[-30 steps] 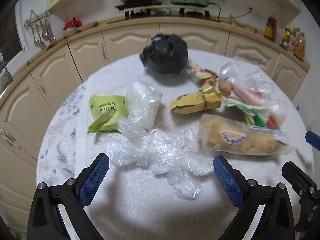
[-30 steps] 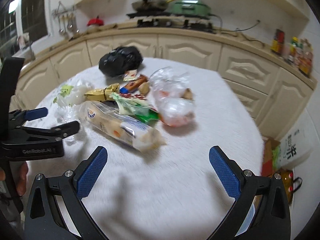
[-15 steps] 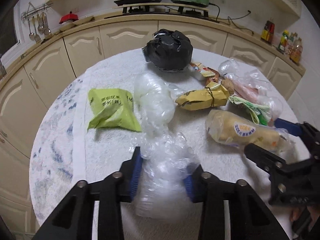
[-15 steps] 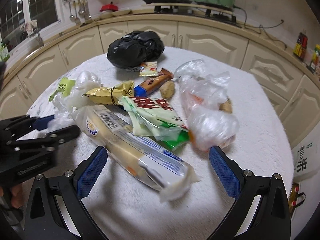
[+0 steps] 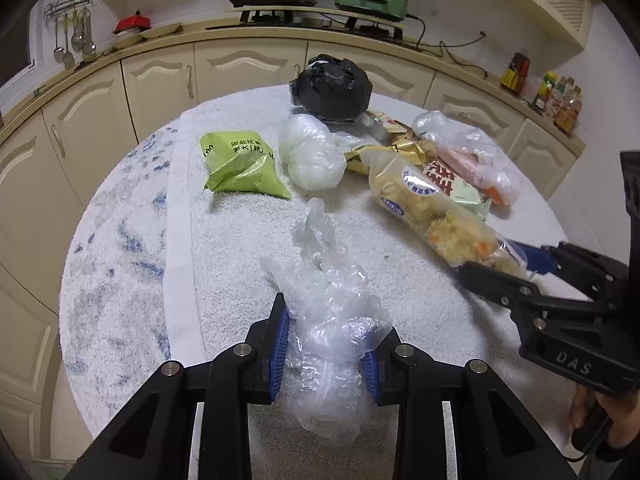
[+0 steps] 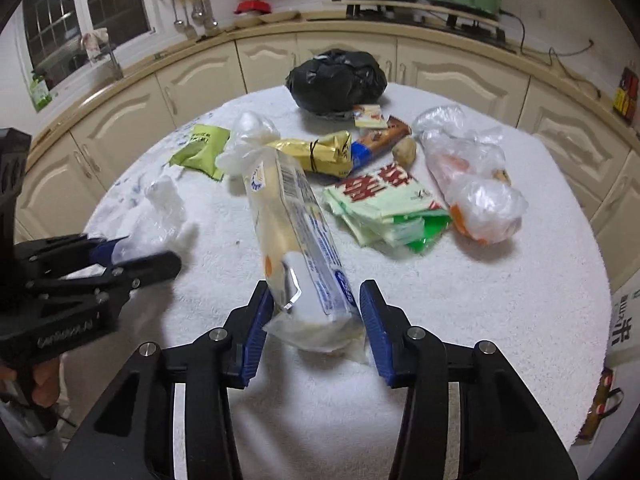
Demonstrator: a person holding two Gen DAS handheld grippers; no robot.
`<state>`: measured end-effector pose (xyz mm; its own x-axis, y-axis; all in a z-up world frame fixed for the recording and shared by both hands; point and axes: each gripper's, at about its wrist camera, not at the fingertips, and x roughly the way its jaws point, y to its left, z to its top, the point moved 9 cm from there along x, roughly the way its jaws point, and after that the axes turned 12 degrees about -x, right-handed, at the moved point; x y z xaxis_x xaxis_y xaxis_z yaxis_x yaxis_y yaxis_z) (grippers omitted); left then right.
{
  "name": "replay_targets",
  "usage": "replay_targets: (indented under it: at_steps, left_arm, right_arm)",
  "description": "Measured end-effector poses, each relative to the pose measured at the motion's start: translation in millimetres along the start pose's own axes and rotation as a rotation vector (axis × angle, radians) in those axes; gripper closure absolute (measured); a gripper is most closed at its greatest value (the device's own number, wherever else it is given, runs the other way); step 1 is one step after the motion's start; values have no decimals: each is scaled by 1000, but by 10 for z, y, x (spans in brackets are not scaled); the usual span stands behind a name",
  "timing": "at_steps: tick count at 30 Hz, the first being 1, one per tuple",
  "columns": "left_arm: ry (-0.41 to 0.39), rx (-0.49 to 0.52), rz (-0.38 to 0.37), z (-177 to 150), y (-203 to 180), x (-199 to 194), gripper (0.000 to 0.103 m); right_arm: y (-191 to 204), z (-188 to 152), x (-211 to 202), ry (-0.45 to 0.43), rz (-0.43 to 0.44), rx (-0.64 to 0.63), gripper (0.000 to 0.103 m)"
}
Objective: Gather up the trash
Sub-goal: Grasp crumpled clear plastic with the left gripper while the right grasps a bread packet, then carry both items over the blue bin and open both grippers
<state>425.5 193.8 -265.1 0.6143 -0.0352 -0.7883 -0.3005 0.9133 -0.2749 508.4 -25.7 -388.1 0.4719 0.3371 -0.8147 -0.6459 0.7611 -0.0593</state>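
Left wrist view: the left gripper [image 5: 323, 344] has its jaws narrow, clamped on crumpled clear plastic wrap [image 5: 332, 312] that bulges out ahead of the pads. In the right wrist view, the right gripper [image 6: 316, 320] is closing its jaws around the near end of a long snack packet [image 6: 296, 236], which tilts up off the white table [image 6: 500, 300].

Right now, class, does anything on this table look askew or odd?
Yes. The long packet is tilted, its far end off the towel, between the closing right gripper pads. A loose potato lies bare among wrappers.
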Motion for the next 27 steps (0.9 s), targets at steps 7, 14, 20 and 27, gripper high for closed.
replay_targets:
  at_steps: [7,14,20,27]
  left_arm:
    - [-8,-12,9,33,-42,37,75]
    - [-42,22,-12,33,-246,-119,75]
    - [-55,98,-94,-91,-814,-326,75]
    - [-14,284,-222,-389,-2156,-350,75]
  right_arm:
    - [-27,186,301,19,17,-5,39]
    - [-44,79,-27,-75,50,50,67]
    - [-363,-242,-781,-228,50,187,67]
    - [-1182,-1147,-1622,-317,-98,411,67]
